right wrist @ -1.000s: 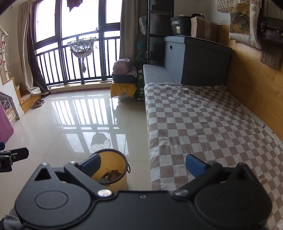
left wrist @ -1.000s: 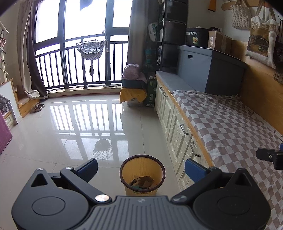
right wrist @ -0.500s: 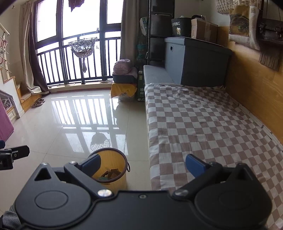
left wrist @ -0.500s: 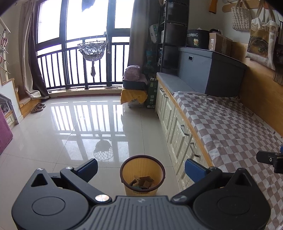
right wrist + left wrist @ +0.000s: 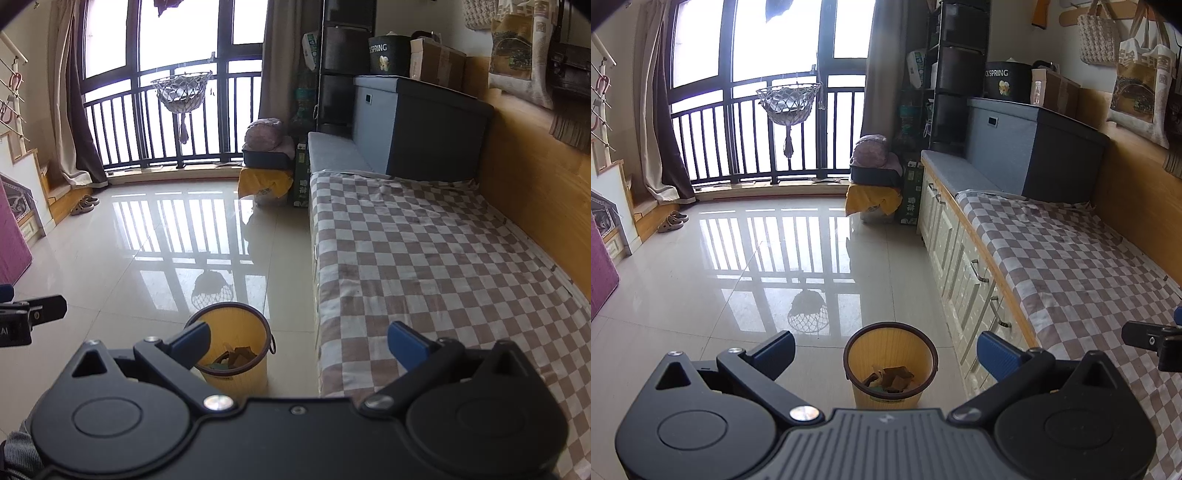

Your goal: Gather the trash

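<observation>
The bin (image 5: 891, 363) stands on the tiled floor (image 5: 746, 280), close to the front edge of the bench (image 5: 964, 266) that carries the checked cloth (image 5: 424, 266). It is a yellow plastic bucket with a dark rim, open at the top, with a small ring at one side of the rim in the right wrist view. Inside lie a few flat brown scraps (image 5: 890, 378) and something green, low in the bottom; the bin is far from full.

The left gripper (image 5: 886, 349) hangs above the bin with its jaws wide apart and nothing between them. The right gripper (image 5: 299, 338) is also spread open and empty, half over the bin and half over the near edge of the checked cloth.

No loose trash shows on the floor or on the cloth, so the collecting looks nearly or wholly done.

The scraps look like card or paper: probably light, thin and a little springy, easy to crush and easy to let slip if pinched at a flat face. An upturned edge or corner would be the better hold. The bin itself is probably light and thin-walled; its stiff rim is the natural place to grip, since a squeeze on the wall may flex it.
</observation>
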